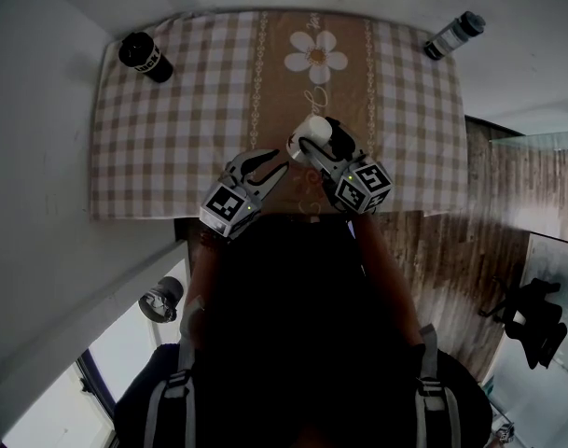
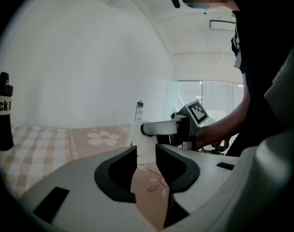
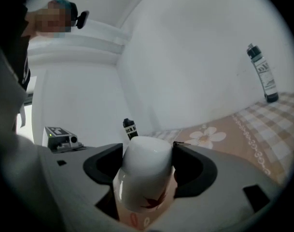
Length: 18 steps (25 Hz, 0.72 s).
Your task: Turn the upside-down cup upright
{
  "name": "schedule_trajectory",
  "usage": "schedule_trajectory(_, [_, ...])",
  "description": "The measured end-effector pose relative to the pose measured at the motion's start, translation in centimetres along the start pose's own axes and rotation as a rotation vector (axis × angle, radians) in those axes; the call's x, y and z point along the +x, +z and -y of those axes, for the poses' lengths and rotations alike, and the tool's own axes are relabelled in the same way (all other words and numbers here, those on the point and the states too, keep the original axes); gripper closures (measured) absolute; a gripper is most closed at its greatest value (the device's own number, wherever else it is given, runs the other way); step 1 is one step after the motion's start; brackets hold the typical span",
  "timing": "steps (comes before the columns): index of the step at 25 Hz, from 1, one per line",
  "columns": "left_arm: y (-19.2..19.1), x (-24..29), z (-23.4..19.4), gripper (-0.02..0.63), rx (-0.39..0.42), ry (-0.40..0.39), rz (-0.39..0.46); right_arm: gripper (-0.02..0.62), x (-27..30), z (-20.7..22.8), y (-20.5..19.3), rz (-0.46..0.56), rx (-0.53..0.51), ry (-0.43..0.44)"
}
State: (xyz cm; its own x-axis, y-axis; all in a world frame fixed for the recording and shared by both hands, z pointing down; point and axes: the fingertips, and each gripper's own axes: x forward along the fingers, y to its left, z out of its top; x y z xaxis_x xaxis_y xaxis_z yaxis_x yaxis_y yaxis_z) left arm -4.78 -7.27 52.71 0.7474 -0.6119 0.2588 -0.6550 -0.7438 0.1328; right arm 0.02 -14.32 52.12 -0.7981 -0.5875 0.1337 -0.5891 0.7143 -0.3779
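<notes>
A white cup [image 1: 311,134] with a red leaf print is over the near middle of the checked tablecloth [image 1: 172,129]. My right gripper [image 1: 313,147] is shut on the cup [image 3: 146,178], with a black pad on each side. Its closed rounded end points away from the right gripper camera, and its printed rim end sits low near the gripper body. My left gripper [image 1: 270,164] hovers just left of the cup, open, with nothing between its jaws. In the left gripper view the cup [image 2: 143,146] shows through the gap of the left gripper [image 2: 146,161], a right-gripper finger [image 2: 159,128] across it.
A black bottle [image 1: 145,56] stands at the table's far left corner and a grey-capped bottle [image 1: 454,35] at the far right corner. A flower print [image 1: 316,56] marks the cloth's middle strip. White walls close in on the left and far sides; wooden floor lies to the right.
</notes>
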Motion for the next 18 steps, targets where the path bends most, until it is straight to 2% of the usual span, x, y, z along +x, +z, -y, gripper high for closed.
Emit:
schedule_trajectory(3, [0.1,0.2,-0.1,0.469,-0.006,0.003,0.004,0.265,0.6,0.4,-1.7,-0.061,-0.061,-0.014])
schedule_trajectory(9, [0.2,0.2,-0.2,0.469,-0.01,0.007,0.008,0.265,1.2,0.2,-2.9,-0.127,-0.253,-0.05])
schedule_trajectory(18, [0.0,0.5,0.6,0.469,-0.017,-0.003,0.002,0.265,1.4,0.6,-4.3,-0.172,-0.406,-0.084])
